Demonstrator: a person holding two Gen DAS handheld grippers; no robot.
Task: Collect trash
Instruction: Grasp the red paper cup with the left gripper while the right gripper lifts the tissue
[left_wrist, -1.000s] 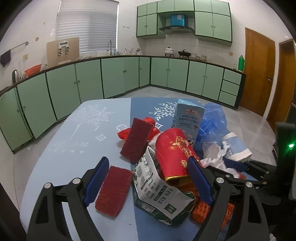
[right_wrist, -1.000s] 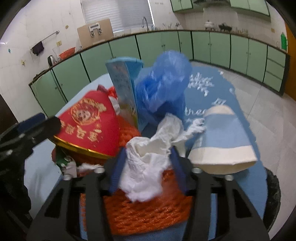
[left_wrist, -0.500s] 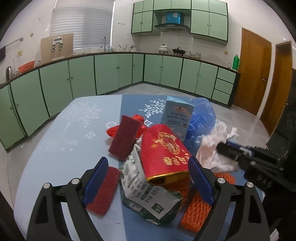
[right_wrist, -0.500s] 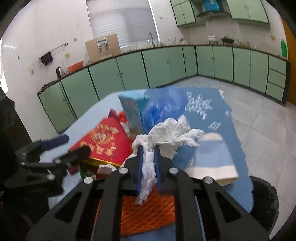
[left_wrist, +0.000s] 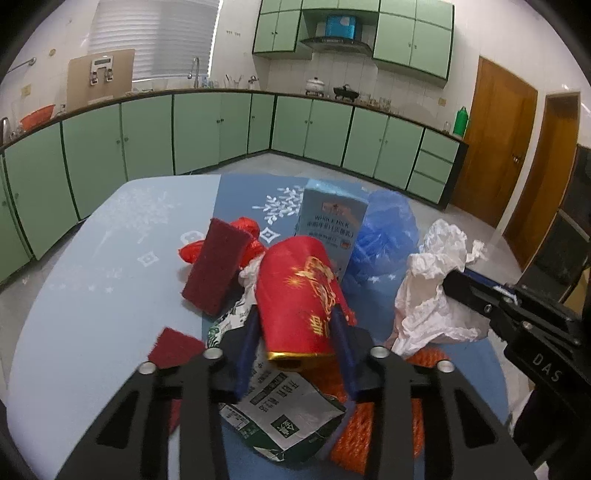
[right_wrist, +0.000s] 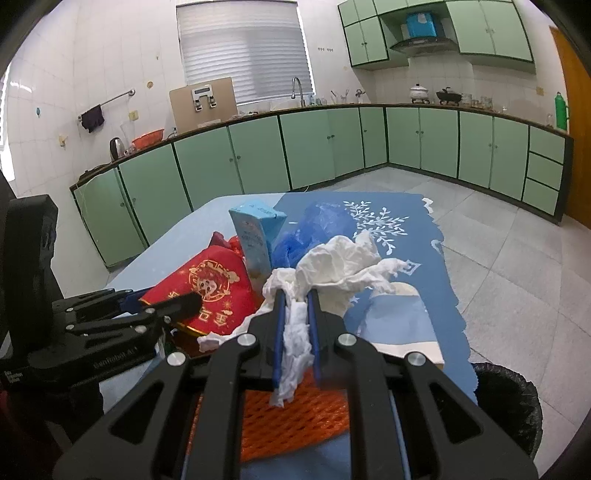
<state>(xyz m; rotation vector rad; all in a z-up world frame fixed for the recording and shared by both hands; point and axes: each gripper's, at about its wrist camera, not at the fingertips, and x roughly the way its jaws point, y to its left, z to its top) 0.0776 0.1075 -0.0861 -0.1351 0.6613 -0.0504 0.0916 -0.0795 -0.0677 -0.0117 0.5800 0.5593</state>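
Trash pile: on the desk (left_wrist: 92, 295), under both claws.
Left claw (left_wrist: 295, 332): just closed around red pouch (left_wrist: 299, 295); squeeze firmly.
Right claw (right_wrist: 295, 317): pinching white tissue (right_wrist: 332, 266); carry to black bin (right_wrist: 509, 398), lower right.

The left gripper (left_wrist: 295, 332) points forward and slightly down, its blue fingers (left_wrist: 246, 345) having just closed against both sides of a red pouch (left_wrist: 299, 291). The right gripper (right_wrist: 295, 321), tilted likewise, has its fingers (right_wrist: 279, 325) pinched narrowly on crumpled white tissue (right_wrist: 332, 266).
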